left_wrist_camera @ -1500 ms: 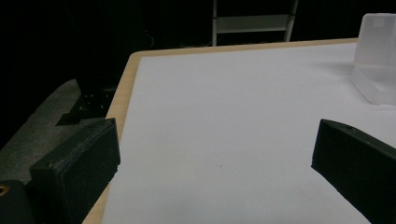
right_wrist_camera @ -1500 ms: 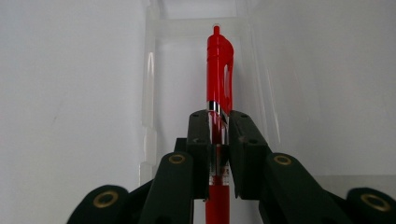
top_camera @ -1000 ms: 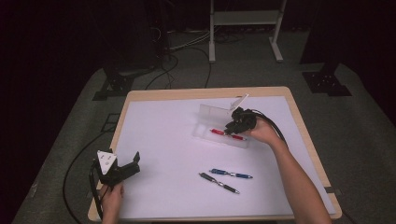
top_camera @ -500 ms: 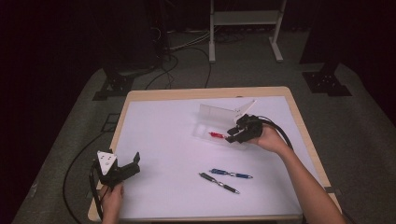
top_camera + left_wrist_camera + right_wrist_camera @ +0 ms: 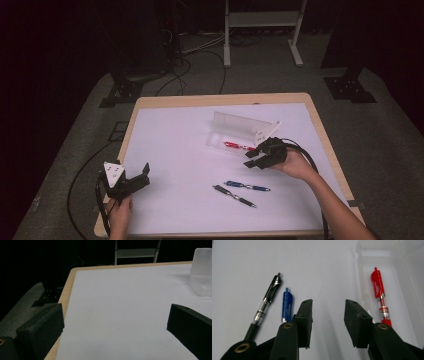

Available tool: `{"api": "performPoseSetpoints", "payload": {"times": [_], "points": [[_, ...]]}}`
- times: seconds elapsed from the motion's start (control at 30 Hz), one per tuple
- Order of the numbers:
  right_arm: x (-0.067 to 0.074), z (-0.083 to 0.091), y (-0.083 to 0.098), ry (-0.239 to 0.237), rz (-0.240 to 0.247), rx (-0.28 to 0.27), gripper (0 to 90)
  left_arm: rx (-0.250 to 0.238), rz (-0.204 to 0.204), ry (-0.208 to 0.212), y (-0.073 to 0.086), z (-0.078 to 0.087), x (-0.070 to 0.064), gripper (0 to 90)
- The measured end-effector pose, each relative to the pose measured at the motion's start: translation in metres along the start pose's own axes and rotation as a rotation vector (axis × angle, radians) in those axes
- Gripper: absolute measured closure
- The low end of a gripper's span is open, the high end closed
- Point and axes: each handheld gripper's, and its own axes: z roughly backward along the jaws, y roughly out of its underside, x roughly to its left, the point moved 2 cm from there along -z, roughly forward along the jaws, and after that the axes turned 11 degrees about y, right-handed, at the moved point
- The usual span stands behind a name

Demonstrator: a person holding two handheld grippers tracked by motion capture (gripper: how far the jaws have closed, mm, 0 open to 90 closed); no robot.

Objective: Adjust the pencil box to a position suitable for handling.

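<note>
A red pen [image 5: 237, 146] lies in an open clear plastic box [image 5: 222, 125] right of the mat's middle; the right gripper view has the red pen [image 5: 380, 295] inside the box [image 5: 362, 277]. My right gripper [image 5: 254, 161] hovers just in front of the box, its jaws open and just widened, nothing between them [image 5: 328, 315]. A blue pen [image 5: 247, 186] and a black pen [image 5: 234, 195] lie on the mat nearer the person, seen left of the jaws as blue pen [image 5: 287, 303] and black pen [image 5: 265, 303]. My left gripper [image 5: 142, 176] rests open at the front left corner [image 5: 115, 322].
The white mat [image 5: 180, 150] covers a wooden table [image 5: 320, 125] with its edges close on every side. The box's raised lid [image 5: 245, 126] stands behind the red pen. In the left gripper view, the box [image 5: 202, 272] is at far right. A cable [image 5: 305, 150] trails from the right gripper.
My right gripper has drawn back from over the box toward the person, jaws wider than before. The red pen stays in the box. The left gripper has not moved.
</note>
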Motion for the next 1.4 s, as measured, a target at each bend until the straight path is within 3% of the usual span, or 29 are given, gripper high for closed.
{"api": "performPoseSetpoints", "payload": {"times": [0.33,0.83,1.0,1.4], "points": [[0.017,0.008,0.009,-0.027,0.001,-0.042,55.3,0.0,0.002,-0.003,0.0,0.001,0.001,0.4],[0.041,0.011,0.019,-0.062,0.013,-0.063,55.4,-0.004,0.006,-0.009,0.0,0.002,0.002,0.4],[0.045,0.009,0.024,-0.056,0.016,-0.052,56.8,-0.006,0.004,-0.01,0.0,0.002,0.001,0.4],[0.054,-0.011,0.034,-0.038,0.035,0.029,61.5,-0.006,0.002,-0.013,0.0,0.003,0.002,0.4]]}}
